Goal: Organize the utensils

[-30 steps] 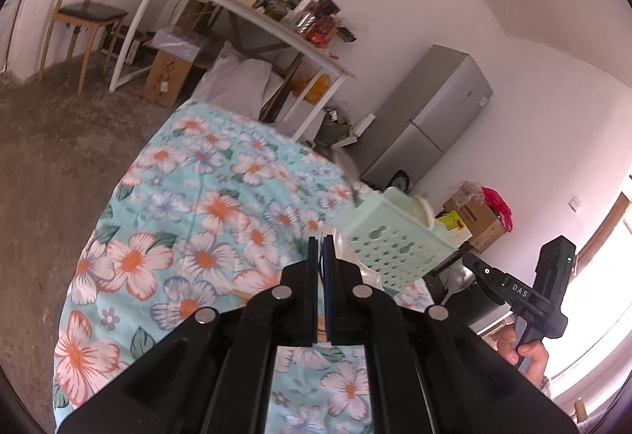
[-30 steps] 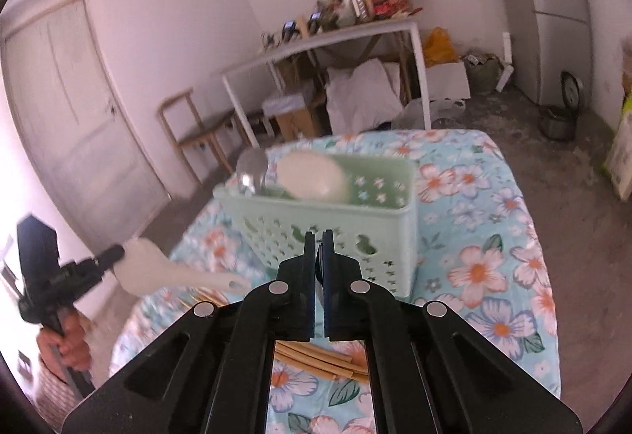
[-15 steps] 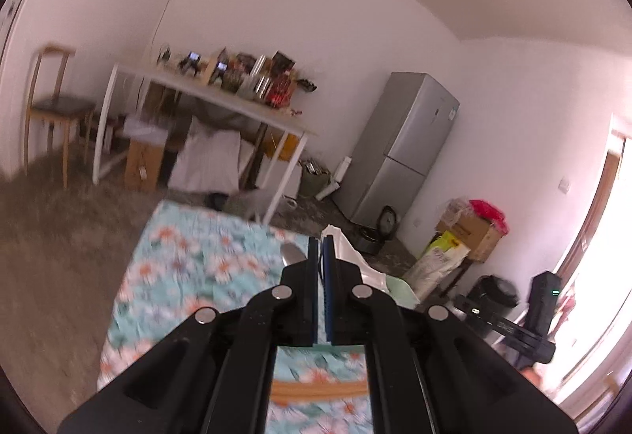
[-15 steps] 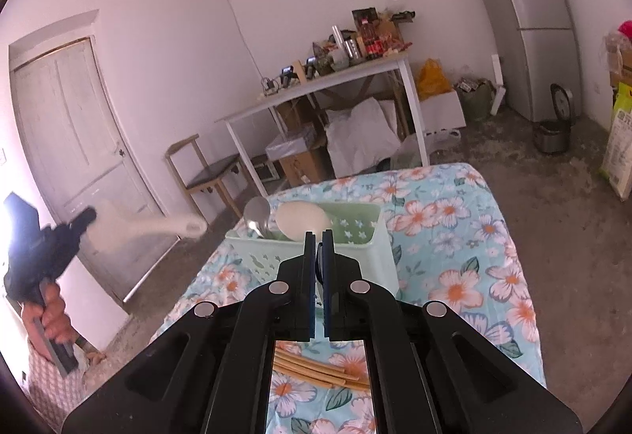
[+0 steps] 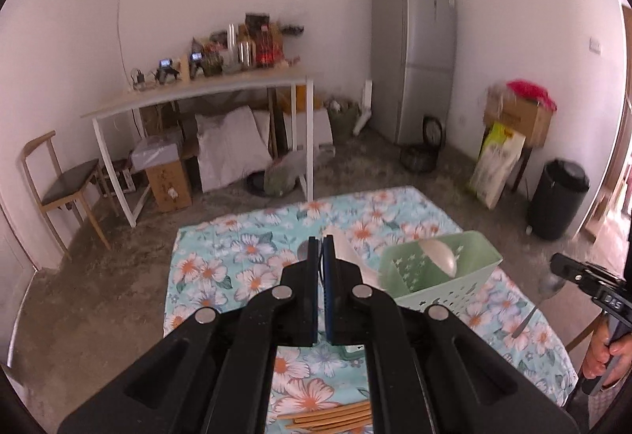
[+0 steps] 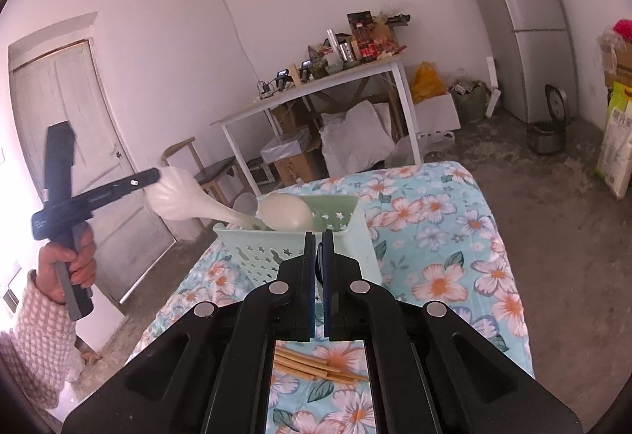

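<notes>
Left gripper (image 5: 320,242) has its jaws pinched almost together on the broad end of a white rice paddle (image 6: 185,202). In the right wrist view the paddle's long axis slants from the gripper at ten o'clock down toward four o'clock. Its narrow handle end reaches the near left corner of the green basket (image 6: 355,236), at or just inside the rim; which of the two I cannot tell.

That slant is what the coming move seems to turn on. The basket lies down and to the right of the left gripper, at about three o'clock from its fingertips in its own view, so the paddle should probably travel along its own length, handle first, before the jaws let go. Released too soon, it may tip out over the rim.

A white spoon (image 6: 286,212) already lies in the basket, bowl up, and the paddle must slip in beside it.

Right gripper (image 6: 319,236) hovers just behind the basket's near wall, nearer to it than the left, jaws drawn to a thin slit with nothing clearly between them. A grey blur by its tip in the left view is too smeared to name.

Chopsticks (image 6: 316,365) lie loose on the flowered cloth (image 6: 454,276) at six o'clock, under the right gripper, not yet sorted.
</notes>
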The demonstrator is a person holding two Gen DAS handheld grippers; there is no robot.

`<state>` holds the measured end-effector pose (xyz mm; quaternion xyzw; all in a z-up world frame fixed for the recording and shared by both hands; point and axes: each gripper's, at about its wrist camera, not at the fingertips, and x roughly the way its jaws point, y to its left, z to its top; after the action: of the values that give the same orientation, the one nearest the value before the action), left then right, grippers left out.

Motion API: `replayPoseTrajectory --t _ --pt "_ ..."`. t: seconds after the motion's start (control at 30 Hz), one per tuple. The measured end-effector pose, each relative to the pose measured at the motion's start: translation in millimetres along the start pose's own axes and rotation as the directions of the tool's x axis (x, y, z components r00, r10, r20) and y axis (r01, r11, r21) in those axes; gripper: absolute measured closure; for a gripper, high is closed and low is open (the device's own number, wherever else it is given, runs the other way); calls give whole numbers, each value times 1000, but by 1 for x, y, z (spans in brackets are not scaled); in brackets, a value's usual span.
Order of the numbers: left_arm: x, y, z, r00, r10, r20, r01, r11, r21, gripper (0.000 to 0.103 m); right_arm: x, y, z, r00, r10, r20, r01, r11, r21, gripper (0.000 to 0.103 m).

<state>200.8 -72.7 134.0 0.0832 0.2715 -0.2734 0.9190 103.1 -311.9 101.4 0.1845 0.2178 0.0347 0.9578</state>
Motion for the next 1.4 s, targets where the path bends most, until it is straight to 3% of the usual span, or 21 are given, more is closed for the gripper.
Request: replayPoseTrajectory --t 0.2,0.3,0.37,0.6,0.73,0.87,1.07,1.27,1.4 --pt "28 -5 11 997 -49 -54 48 998 -28 99 3 -4 -1 1000 5 -4 -5 1000 10 102" --pt "33 -5 13 992 -116 -45 112 990 -86 95 2 -7 -2 1000 4 -5 -4 1000 19 102" --pt "33 -2 12 987 -158 -19 154 979 -134 81 0 -7 -2 1000 2 -6 -2 1000 23 102" --pt "17 5 3 983 -178 50 185 963 -195 56 -7 -9 8 1000 10 23 -11 999 33 102" --pt "6 9 -22 981 -188 48 194 953 -233 42 -20 -3 26 996 33 78 -35 999 21 102" --pt "4 9 -64 975 -224 -4 214 934 -286 31 -34 8 53 985 81 152 -83 997 4 102" --pt "4 -5 -121 964 -247 -94 205 923 -324 23 -40 28 94 947 201 252 -197 980 -42 102" --pt "0 -12 -150 968 -230 -102 180 915 -360 18 -5 34 118 917 312 249 -311 949 -42 102" --pt "0 -11 -157 966 -237 -99 186 911 -368 18 38 24 116 934 309 181 -313 950 -8 102"
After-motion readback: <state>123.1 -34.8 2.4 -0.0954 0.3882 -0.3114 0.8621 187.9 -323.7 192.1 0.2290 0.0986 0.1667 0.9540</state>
